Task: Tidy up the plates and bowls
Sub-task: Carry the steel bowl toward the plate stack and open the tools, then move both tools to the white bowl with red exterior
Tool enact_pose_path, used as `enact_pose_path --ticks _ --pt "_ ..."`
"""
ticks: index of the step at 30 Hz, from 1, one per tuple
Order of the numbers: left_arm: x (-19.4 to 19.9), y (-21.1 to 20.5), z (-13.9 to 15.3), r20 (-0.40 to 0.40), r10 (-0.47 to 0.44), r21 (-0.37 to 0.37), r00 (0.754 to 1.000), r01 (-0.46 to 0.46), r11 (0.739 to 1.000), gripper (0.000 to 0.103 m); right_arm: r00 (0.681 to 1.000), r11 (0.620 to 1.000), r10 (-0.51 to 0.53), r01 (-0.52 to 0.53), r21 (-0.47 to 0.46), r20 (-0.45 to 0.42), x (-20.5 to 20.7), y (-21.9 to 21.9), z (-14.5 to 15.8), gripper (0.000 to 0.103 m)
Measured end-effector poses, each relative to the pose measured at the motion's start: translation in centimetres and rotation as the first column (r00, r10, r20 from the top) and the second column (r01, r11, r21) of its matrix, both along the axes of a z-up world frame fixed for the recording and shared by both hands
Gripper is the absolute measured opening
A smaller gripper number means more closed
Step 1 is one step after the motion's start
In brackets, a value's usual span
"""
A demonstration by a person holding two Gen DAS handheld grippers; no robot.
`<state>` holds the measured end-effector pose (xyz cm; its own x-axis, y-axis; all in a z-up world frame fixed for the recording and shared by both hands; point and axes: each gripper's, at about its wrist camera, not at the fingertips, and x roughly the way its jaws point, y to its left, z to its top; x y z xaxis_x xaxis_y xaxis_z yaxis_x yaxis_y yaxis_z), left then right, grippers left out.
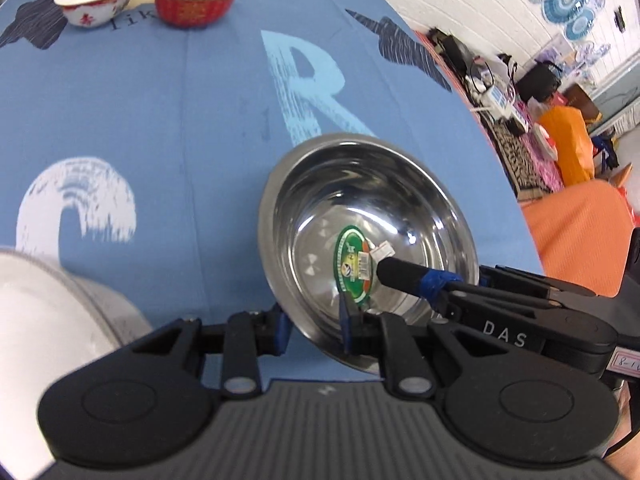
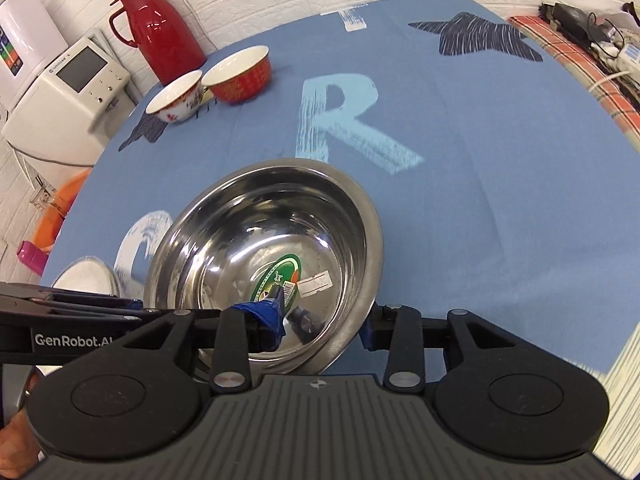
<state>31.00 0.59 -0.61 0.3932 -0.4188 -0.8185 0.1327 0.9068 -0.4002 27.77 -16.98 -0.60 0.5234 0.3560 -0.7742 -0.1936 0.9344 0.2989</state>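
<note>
steel bowl (image 2: pixel 264 256) near table front edge | left gripper (image 1: pixel 316 320) and right gripper (image 2: pixel 320 320) apparently clamped across rim | light, rigid, slippery; grip thin rim squarely

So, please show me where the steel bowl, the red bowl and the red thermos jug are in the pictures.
steel bowl (image 2: pixel 256 216): right wrist view, on its inner wall.
red bowl (image 2: pixel 240 80): right wrist view, on its red outer side.
red thermos jug (image 2: pixel 164 36): right wrist view, on its body.
</note>
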Motion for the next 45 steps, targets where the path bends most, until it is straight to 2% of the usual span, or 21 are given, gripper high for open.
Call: enact_pose_path --ticks 9,15,18,19,20,21,22,28,33,37,41,45 --pt "-2.7 -0.9 -0.8 0.015 -0.035 0.032 0.999 0.034 0.999 0.014 1.000 1.000 0.000 0.000 0.000 -0.005 -2.4 -0.5 -1.0 0.024" --pt "-1.8 -2.3 -1.9 -0.010 -0.047 0.025 0.999 0.048 0.999 0.014 1.000 1.000 -0.027 0.027 -0.005 -0.012 -2.8 -1.5 -1.9 0.025" --pt "-1.8 -2.3 -2.2 -0.003 -0.033 0.037 0.999 0.033 0.999 0.015 1.000 1.000 -0.008 0.008 0.001 -0.024 -2.7 -1.4 -1.8 0.027" --pt "-1.8 -2.1 -2.2 -0.009 -0.030 0.028 0.999 0.031 0.999 0.020 1.000 1.000 -0.009 0.010 0.008 -0.027 -2.7 -1.4 -1.8 0.028" --pt "-1.7 -1.9 -2.2 -0.012 -0.031 0.020 0.999 0.032 0.999 0.042 0.999 1.000 -0.012 0.013 0.015 -0.031 -2.6 -1.5 -1.8 0.027" --pt "-1.7 -1.6 -2.1 -0.014 -0.028 0.012 1.000 0.028 1.000 0.055 0.999 0.999 -0.024 0.025 0.025 -0.038 -2.6 -1.7 -1.8 0.026" --pt "-1.8 -1.4 -1.9 -0.008 -0.023 0.009 1.000 0.023 1.000 0.059 0.998 0.998 -0.044 0.046 0.039 -0.043 -2.6 -2.1 -1.8 0.027" --pt "-2.0 0.6 -0.3 -0.006 -0.030 -0.026 1.000 0.030 0.999 0.059 0.987 0.979 -0.158 0.159 0.124 -0.024 -3.1 -4.6 -0.8 0.029" --pt "-2.2 3.4 2.7 0.086 -0.015 -0.032 0.996 0.018 0.999 0.059 0.981 0.975 -0.194 0.193 0.109 0.000 -2.7 -6.2 0.6 0.030" --pt "-1.6 6.8 4.9 0.149 0.052 -0.022 0.987 -0.049 0.999 0.059 0.971 0.968 -0.239 0.240 0.068 -0.024 -1.6 -6.7 1.1 0.031" --pt "-0.1 10.3 5.5 0.153 0.135 -0.017 0.979 -0.134 0.991 0.059 0.954 0.951 -0.296 0.299 0.077 -0.045 0.6 -6.5 2.0 0.031" --pt "2.3 13.0 5.0 0.133 0.194 -0.004 0.972 -0.196 0.981 0.059 0.974 0.971 -0.225 0.225 0.082 -0.005 4.2 -4.1 3.8 0.031"
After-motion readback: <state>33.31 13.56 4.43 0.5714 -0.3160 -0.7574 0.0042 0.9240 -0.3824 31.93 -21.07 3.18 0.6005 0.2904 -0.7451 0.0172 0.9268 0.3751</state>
